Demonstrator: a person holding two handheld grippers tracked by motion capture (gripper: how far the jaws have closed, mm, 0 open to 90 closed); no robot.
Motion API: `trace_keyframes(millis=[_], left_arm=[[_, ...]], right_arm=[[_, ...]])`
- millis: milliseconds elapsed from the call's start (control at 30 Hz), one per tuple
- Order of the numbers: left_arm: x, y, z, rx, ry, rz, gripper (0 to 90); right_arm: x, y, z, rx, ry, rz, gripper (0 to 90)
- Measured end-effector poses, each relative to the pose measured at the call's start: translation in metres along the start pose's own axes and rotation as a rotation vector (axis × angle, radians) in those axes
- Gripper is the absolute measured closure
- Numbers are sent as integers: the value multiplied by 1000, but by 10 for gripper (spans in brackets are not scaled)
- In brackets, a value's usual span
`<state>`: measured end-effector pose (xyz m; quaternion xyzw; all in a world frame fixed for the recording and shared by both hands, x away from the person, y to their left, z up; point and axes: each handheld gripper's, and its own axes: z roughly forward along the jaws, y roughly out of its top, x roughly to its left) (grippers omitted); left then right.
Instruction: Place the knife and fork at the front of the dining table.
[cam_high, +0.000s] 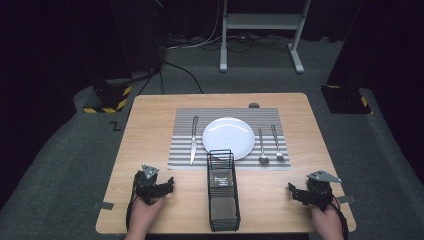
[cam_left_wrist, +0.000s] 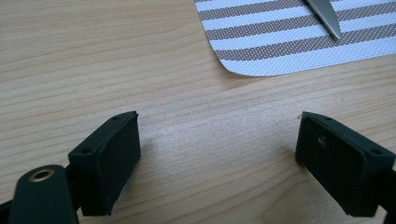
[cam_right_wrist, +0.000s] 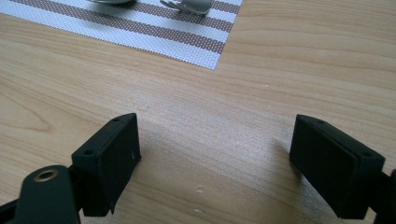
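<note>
The table (cam_high: 150, 115) carries a striped mat (cam_high: 182, 145) toward its far edge; on the mat a white plate (cam_high: 228, 137) lies at centre, a knife (cam_high: 193, 140) lies left of it, and a spoon (cam_high: 262, 146) and a fork (cam_high: 276, 144) lie side by side to its right; a black wire caddy (cam_high: 223, 190) stands lengthwise at the middle of the near edge, its far end touching or overlapping the near rim of the plate; the left gripper (cam_high: 169, 184) rests near the near-left corner, jaws spread wide with bare wood between them; in the left gripper view the rounded near corner of the mat (cam_left_wrist: 261, 56) and the knife tip (cam_left_wrist: 327, 18) lie ahead of the jaws, well apart from them; the right gripper (cam_high: 291, 190) rests near the near-right corner, jaws spread wide and pinching nothing; in the right gripper view the mat corner (cam_right_wrist: 205, 53) and the fork end (cam_right_wrist: 191, 4) lie ahead; both grippers are well apart from the caddy, one on each side.
</note>
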<state>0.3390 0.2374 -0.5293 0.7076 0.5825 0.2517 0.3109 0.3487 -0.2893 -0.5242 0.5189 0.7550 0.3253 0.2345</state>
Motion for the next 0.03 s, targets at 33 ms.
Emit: trace_keyframes(millis=[33], left_arm=[[0,0,0,0,0,1,140]], right_arm=[[0,0,0,0,5,-4,160]])
